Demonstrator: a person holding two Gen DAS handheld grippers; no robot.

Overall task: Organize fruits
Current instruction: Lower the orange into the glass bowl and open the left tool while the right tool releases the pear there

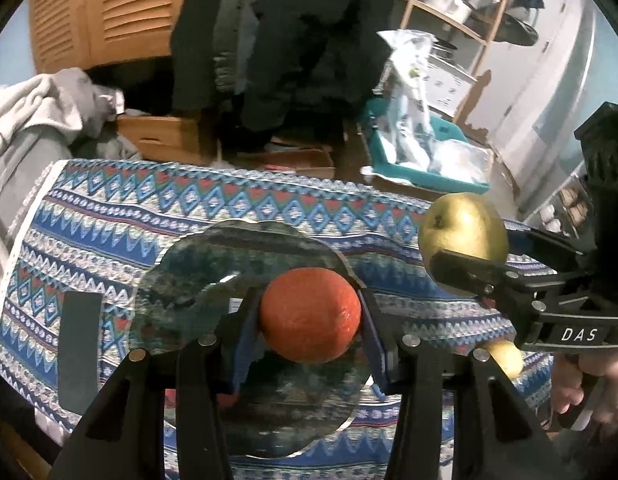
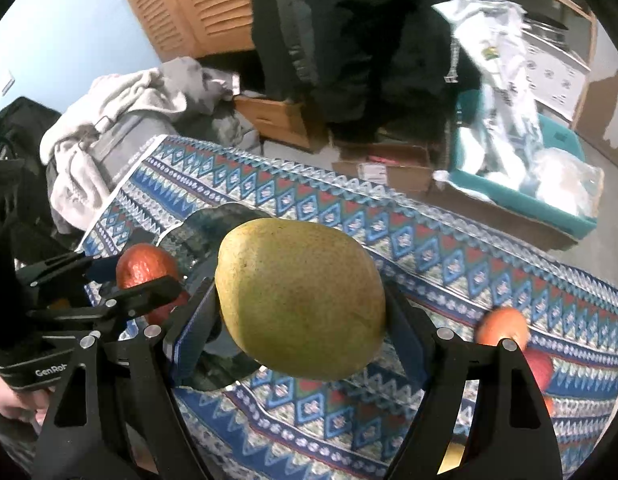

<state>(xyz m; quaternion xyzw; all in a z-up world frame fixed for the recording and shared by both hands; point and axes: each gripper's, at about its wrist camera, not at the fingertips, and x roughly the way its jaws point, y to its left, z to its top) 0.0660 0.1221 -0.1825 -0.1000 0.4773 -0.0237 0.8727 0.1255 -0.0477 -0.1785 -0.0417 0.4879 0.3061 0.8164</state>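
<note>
Two grippers loaded, both above the patterned cloth (image 1: 109, 216). Left gripper (image 1: 311, 320) jaws clamped on an orange (image 1: 311, 314), held over the glass plate (image 1: 189, 280). Right gripper (image 2: 301, 312) jaws wide, pads gripping a green pear (image 2: 299, 300), just right of the plate. Loose fruit (image 2: 503, 326) lies on the cloth further right. Teal bin (image 1: 409, 168) on the floor behind.
</note>
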